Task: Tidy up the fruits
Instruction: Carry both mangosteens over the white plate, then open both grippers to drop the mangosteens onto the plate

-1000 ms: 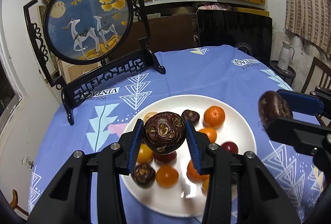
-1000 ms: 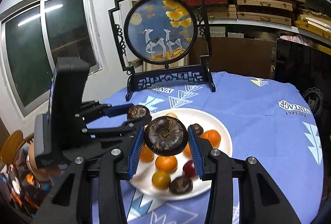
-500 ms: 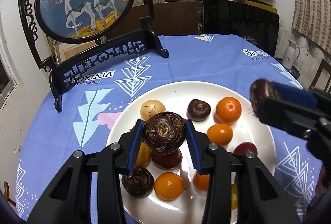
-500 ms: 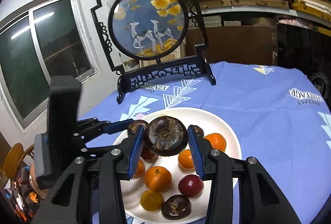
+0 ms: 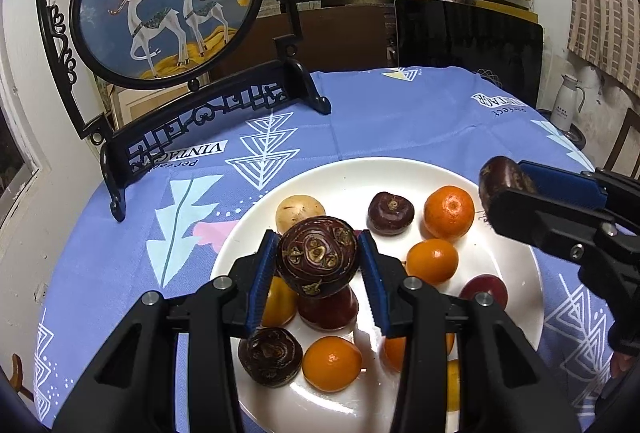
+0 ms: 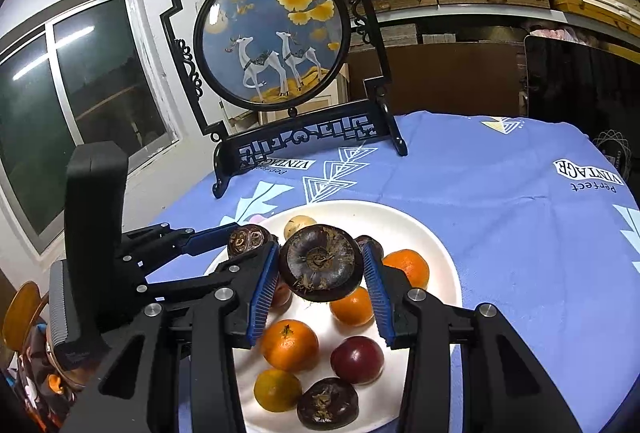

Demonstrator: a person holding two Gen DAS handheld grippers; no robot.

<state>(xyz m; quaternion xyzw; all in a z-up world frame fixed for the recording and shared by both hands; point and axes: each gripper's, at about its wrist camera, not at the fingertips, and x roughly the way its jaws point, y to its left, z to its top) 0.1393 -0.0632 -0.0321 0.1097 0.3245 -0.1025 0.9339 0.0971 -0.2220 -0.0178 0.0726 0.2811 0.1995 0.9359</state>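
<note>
Both grippers, left and right, angle down above plate.

My left gripper is black with blue ribbed pads and clamps a dark purple-brown fruit marked with tan rings. My right gripper wears the same black and blue, closed on a dull brown-black fruit. The plate is plain white — on it lie bright oranges, a deep red plum and one pale tan fruit. The tablecloth is periwinkle blue with white triangles and pale leaf shapes. The black-framed screen shows white deer under yellow leaves on blue.
</note>
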